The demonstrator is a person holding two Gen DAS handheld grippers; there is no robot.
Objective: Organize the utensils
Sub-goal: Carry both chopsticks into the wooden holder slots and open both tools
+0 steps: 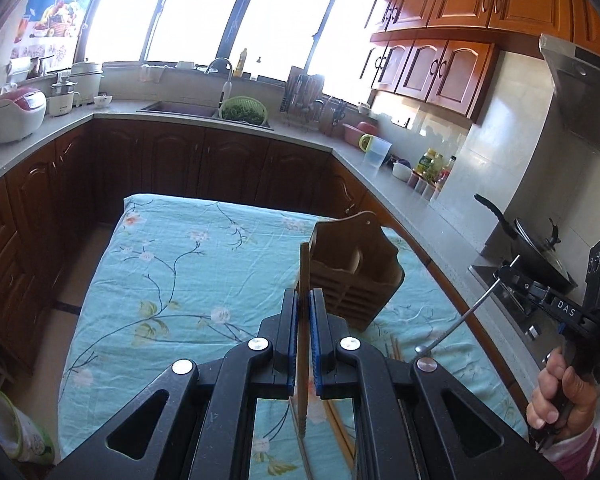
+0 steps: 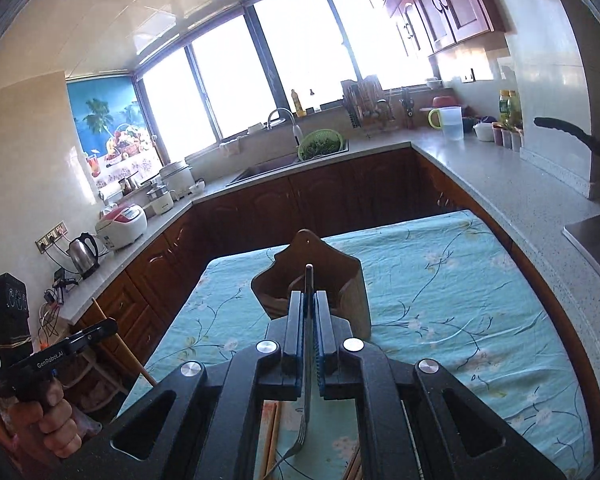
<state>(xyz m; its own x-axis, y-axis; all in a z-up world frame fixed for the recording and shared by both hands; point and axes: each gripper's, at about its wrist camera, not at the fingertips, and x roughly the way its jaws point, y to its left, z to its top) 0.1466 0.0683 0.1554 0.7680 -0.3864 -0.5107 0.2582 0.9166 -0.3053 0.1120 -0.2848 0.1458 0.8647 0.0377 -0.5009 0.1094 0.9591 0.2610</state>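
Above the table's [image 1: 172, 248] near edge: left gripper [image 1: 304, 312] clamped mid-shaft on a chopstick [image 1: 303, 272], light, stiff; right gripper [image 2: 310, 312] clamped on a fork [image 2: 306, 408], thin, likely slippery steel; holder [image 2: 340, 280] beyond.

Counted outward from the one wooden utensil holder [image 1: 354, 270] on the floral tablecloth [image 1: 188, 264]: two grippers just before it, the left gripper [image 1: 303, 308] clamped on one wooden chopstick [image 1: 302, 320], the right gripper [image 2: 310, 308] clamped on one metal fork [image 2: 308, 400]; a few loose chopsticks [image 1: 394, 349] beside its base, number unclear; one green colander [image 1: 242, 109] far behind it
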